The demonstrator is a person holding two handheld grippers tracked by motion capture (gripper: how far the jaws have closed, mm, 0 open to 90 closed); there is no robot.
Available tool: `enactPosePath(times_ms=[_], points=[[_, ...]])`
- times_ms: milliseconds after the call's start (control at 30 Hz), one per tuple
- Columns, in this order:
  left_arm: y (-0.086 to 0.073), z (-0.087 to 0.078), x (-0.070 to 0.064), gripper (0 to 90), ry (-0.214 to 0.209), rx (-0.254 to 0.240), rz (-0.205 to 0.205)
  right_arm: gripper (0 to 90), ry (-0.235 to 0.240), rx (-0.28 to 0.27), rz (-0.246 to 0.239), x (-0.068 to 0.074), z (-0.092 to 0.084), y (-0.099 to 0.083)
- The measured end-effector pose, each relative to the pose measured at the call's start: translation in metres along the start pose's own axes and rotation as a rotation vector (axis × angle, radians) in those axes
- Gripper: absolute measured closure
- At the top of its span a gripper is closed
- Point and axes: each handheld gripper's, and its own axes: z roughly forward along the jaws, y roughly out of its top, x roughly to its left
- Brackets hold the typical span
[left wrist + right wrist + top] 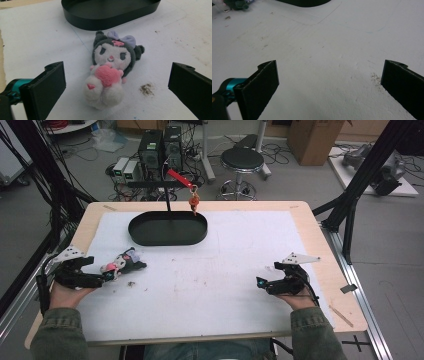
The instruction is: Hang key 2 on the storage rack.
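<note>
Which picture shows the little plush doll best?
The left gripper view: the plush doll lies close, face up, hugging a pink heart. The high view shows it small; the right gripper view catches a blurred bit at its corner.

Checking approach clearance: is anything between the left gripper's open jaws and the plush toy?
Nothing visible. The left gripper stands open with the plush toy lying on the white mat straight ahead between its jaws. A small dark smudge sits beside it, flat on the mat.

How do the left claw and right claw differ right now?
The left claw has the plush toy lying between its open jaws; the right claw has bare white table cover between its own. The left sits nearer the black tray. Both are open, holding nothing.
</note>
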Motion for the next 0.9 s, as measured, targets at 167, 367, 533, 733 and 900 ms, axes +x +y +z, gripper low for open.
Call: enactPosePath(times_ms=[167,367,533,733,900], points=[[0.003,0.007,0.003,1.7,-0.006,0.043,0.022,0.5,-0.009,-0.007,0.006,-0.002,-0.006,-0.004],[0.016,0.019,0.002,1.7,-0.037,0.136,0.083,0.4,0.012,-0.016,0.015,-0.004,-0.010,-0.010],[0.024,0.029,0.003,1.7,-0.049,0.203,0.118,0.5,0.016,-0.020,0.010,-0.004,-0.011,-0.012],[0.035,0.040,0.004,1.7,-0.064,0.264,0.153,0.4,0.008,-0.024,0.014,-0.005,-0.013,-0.013],[0.041,0.050,0.003,1.7,-0.075,0.322,0.182,0.5,0.009,-0.021,0.013,-0.005,-0.014,-0.014]])
